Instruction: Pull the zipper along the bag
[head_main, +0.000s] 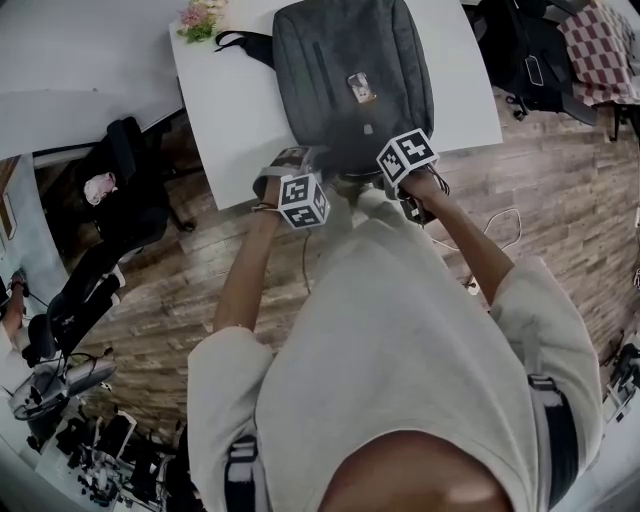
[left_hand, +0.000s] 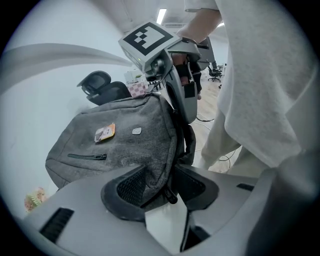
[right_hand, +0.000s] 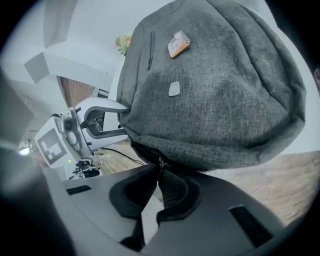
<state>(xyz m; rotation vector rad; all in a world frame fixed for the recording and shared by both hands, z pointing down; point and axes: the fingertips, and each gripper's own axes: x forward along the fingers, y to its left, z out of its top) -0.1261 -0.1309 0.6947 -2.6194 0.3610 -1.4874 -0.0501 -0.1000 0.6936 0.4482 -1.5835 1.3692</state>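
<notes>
A grey bag (right_hand: 215, 90) lies on a white table (head_main: 250, 120), with its near edge at the table's rim. The left gripper (left_hand: 162, 186) has its fingers spread around a thick fold of the bag's corner. Its pads press the fabric from both sides, and the bag's body rises beyond the fingertips. The right gripper (right_hand: 159, 171) has its fingers pressed almost together. They pinch the small metal zipper pull (right_hand: 161, 163) at their tips, just under the bag's edge.

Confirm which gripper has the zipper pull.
The right gripper: its fingers meet on the small metal zipper pull at the edge of the bag. The left gripper clamps a thick fabric fold instead.
</notes>
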